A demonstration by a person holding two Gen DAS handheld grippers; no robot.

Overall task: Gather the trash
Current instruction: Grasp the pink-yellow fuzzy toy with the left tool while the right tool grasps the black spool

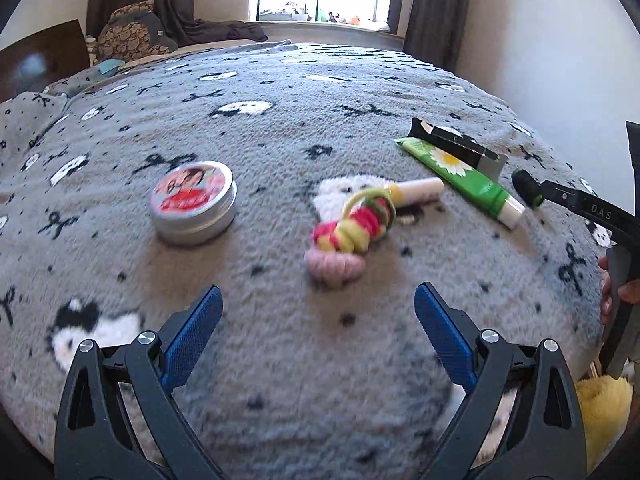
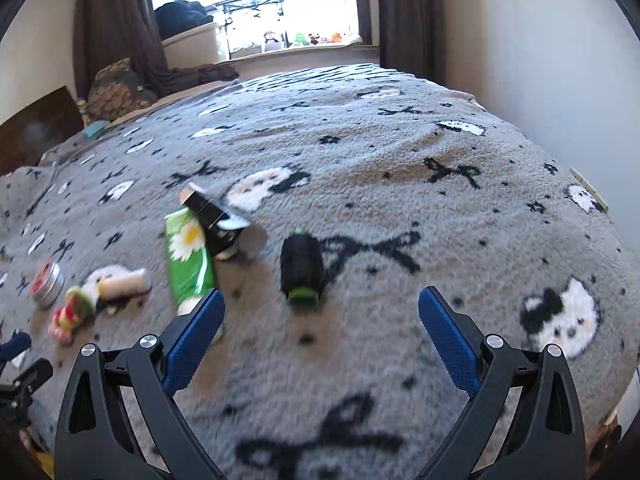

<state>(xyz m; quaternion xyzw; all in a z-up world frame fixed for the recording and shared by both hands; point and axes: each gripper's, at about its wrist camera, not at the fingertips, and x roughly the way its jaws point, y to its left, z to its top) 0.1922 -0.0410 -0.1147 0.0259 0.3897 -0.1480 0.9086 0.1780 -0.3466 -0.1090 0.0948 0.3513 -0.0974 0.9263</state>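
Right gripper [image 2: 320, 316] jaws spread, empty; the black green-rimmed cap [image 2: 302, 270] lies just ahead between them on the bed blanket [image 2: 440, 208]. Left gripper [image 1: 318, 308] jaws spread before the hair ties [image 1: 348, 236].

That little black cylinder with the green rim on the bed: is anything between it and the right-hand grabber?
Nothing visible. In the right wrist view the black cylinder lies alone on the grey blanket, ahead of the open right gripper, with only bare fleece between. The green tube lies off to the left, beside the left finger.
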